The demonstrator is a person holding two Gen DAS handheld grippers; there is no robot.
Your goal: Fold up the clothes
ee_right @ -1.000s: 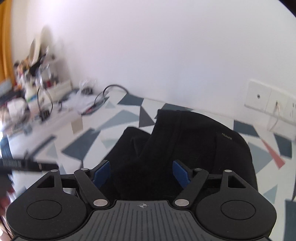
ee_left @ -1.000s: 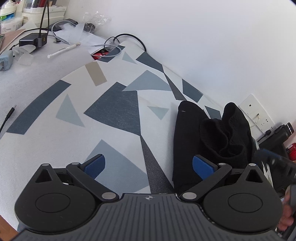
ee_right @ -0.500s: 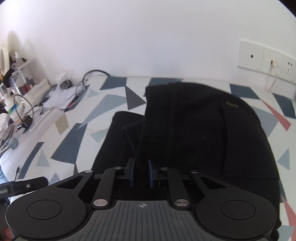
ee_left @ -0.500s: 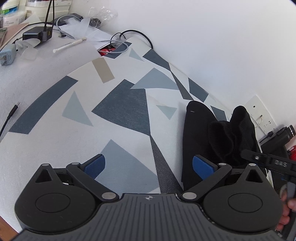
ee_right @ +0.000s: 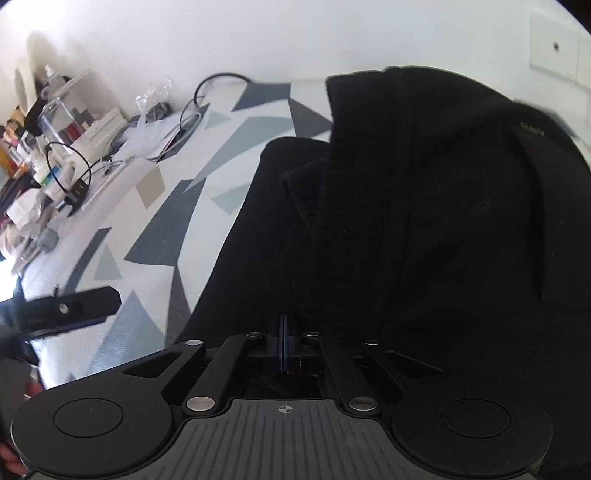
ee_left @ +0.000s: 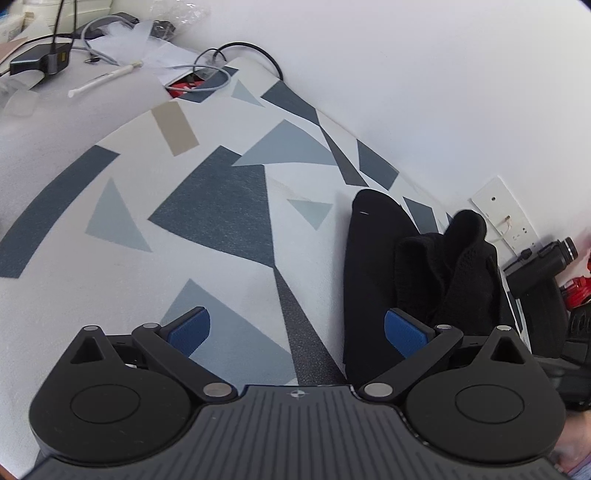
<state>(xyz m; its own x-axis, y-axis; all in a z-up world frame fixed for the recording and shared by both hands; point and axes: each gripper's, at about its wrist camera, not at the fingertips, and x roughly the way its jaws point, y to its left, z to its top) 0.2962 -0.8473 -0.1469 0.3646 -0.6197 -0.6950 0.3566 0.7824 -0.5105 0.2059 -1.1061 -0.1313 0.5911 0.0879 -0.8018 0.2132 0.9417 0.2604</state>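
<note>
My left gripper (ee_left: 297,325) is spread wide, its blue pads (ee_left: 188,326) well apart and holding nothing, hovering low over the mat (ee_left: 207,206) with its grey and navy triangles. The right pad sits just in front of the near edge of the garment (ee_left: 373,266), though I cannot tell whether it touches the cloth.

My right gripper (ee_right: 283,345) is clamped, the two pads pressed together with only a thin seam between them. They sit at the near edge of the garment (ee_right: 424,221), and the black knit rises straight up from them; the pinch itself is too dark to make out, so I cannot say for sure that cloth lies between the pads.

The garment is black and ribbed, lying on the right part of the mat near the wall. In the right view a thick upper layer drapes over a flatter layer beneath, with a small tan label (ee_right: 532,130) near its upper right. In the left view it shows as a long flat strip with a bunched hump beside it.

At the far left end of the table lie cables (ee_left: 207,68), a charger (ee_left: 40,62), a white stick (ee_left: 107,79) and crumpled plastic (ee_left: 184,14). A wall socket (ee_left: 506,218) sits behind the garment, and a dark device (ee_left: 543,258) rests beside it.
</note>
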